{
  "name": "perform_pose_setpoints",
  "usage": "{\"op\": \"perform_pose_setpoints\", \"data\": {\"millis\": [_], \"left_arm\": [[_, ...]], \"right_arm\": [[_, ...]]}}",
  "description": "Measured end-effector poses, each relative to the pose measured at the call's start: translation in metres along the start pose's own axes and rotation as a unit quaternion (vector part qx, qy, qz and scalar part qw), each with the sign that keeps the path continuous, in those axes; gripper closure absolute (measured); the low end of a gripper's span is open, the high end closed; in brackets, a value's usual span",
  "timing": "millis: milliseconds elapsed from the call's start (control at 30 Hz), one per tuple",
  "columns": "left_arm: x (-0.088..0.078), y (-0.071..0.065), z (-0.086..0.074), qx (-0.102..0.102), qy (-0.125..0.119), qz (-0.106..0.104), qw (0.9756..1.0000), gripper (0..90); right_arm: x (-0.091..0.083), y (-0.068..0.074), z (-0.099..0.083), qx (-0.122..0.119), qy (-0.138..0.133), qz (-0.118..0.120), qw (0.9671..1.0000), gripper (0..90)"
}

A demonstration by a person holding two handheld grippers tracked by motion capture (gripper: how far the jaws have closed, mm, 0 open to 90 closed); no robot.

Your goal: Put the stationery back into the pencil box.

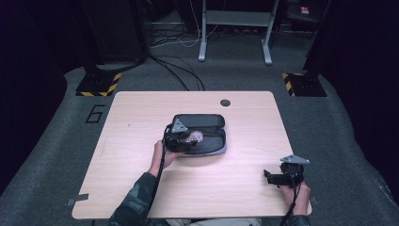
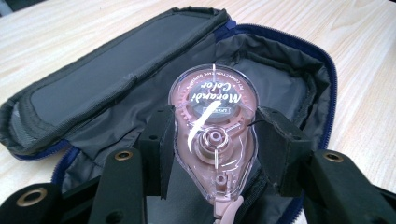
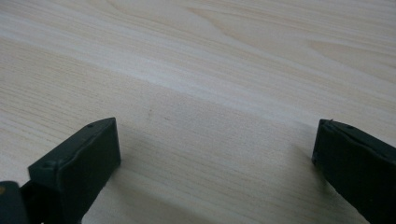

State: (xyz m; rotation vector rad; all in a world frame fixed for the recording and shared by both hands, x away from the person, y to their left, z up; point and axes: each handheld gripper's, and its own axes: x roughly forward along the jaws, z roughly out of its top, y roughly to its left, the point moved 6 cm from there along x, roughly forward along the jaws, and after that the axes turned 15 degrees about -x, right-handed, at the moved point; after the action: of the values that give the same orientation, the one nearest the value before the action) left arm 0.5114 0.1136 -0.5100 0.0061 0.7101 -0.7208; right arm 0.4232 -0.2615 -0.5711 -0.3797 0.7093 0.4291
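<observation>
A pink, clear-cased correction tape dispenser (image 2: 214,140) sits between the two black pads of my left gripper (image 2: 214,151), which is shut on its sides. It hangs over the grey lining of an unzipped dark pencil case (image 2: 116,84) with a blue zip edge. From above, the left gripper (image 1: 188,137) and the dispenser (image 1: 195,136) are over the open case (image 1: 207,125) at the table's middle. My right gripper (image 1: 269,176) rests near the front right of the table, its jaws wide apart over bare wood (image 3: 215,116) with nothing between them.
The light wooden table (image 1: 141,117) has a round cable hole (image 1: 225,102) near its far edge. A grey tape strip (image 1: 77,198) sticks to the front left corner. Beyond the table are floor cables, black stands with hazard stripes (image 1: 99,84) and a white frame.
</observation>
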Motion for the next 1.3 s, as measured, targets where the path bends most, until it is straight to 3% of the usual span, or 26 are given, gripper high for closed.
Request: {"op": "perform_pose_setpoints", "data": {"millis": [567,1100,1300], "left_arm": [[0.016,0.002,-0.006,-0.007,0.045,0.024,0.9987,49.9],[0.021,0.002,-0.01,-0.015,0.071,0.023,0.9971,49.5],[0.023,0.002,-0.01,-0.023,0.069,0.021,0.9972,48.8]], "right_arm": [[0.0,0.0,0.0,-0.001,-0.004,-0.002,1.0,0.7],[0.0,0.0,0.0,0.0,-0.004,-0.001,1.0,0.9],[0.0,0.0,0.0,0.0,-0.004,-0.001,1.0,0.9]]}}
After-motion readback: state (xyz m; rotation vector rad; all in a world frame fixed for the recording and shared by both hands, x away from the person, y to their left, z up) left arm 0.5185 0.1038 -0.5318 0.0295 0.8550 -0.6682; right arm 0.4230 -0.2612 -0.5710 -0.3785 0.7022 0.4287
